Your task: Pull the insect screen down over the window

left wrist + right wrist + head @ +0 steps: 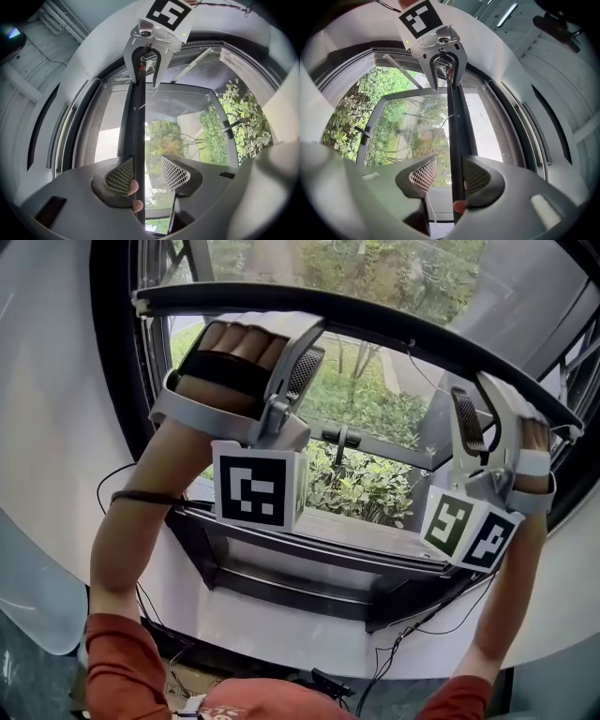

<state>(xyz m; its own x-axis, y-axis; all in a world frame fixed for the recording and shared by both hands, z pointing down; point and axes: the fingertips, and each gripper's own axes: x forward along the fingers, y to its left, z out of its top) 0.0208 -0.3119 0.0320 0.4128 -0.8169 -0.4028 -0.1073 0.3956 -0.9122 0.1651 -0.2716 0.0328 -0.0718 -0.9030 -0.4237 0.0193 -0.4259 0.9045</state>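
The insect screen's black pull bar (375, 320) runs across the upper window from left to right, with the mesh above it. My left gripper (302, 360) hooks over the bar near its left end. In the left gripper view the bar (136, 122) lies against one pad, the other pad stands clear, and the left gripper (146, 173) is open. My right gripper (472, 416) sits over the bar's right part. In the right gripper view the bar (457, 126) rests on one pad with a gap to the other, so the right gripper (450, 176) is open too. A person's fingertips (133, 187) press behind the bar.
Below the bar are the dark window frame and sill (309, 559), with a casement handle (342, 439) in the opening and green bushes (361, 484) outside. White walls flank the window. Cables (412, 634) hang below the sill.
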